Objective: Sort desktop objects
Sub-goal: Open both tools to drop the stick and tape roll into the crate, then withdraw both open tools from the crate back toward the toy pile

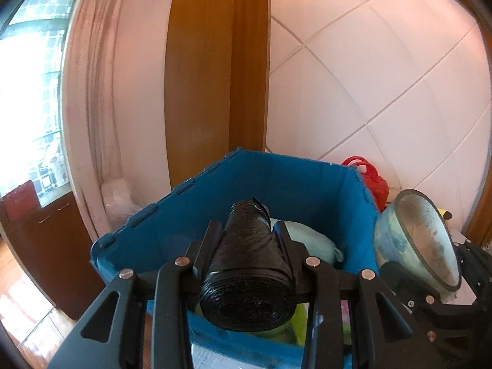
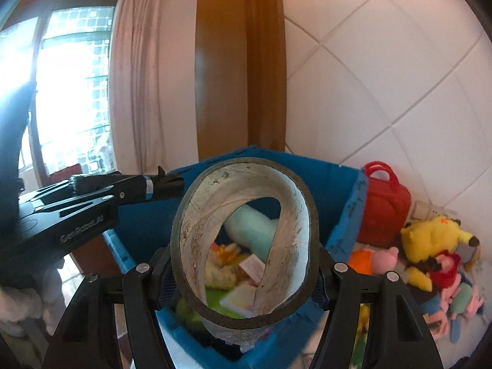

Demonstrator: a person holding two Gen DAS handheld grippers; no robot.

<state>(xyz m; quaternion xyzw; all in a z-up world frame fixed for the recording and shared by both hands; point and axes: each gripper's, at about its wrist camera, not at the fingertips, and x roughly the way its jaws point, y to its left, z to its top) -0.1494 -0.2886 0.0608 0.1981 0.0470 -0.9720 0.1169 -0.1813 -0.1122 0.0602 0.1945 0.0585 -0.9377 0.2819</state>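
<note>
Both hand-held grippers hover over the blue bin (image 1: 307, 184): left (image 1: 246, 240) clamps a soft, squashy black bag roll (image 1: 246, 264) mid-length, right (image 2: 243, 264) squeezes a light, springy tape ring (image 2: 243, 240) across its sides.

the only legible lettering is a pale brand mark reading "genrobot.ai" on the black body of the left claw (image 2: 167, 184), seen from the right wrist. nothing else carries readable text.
</note>
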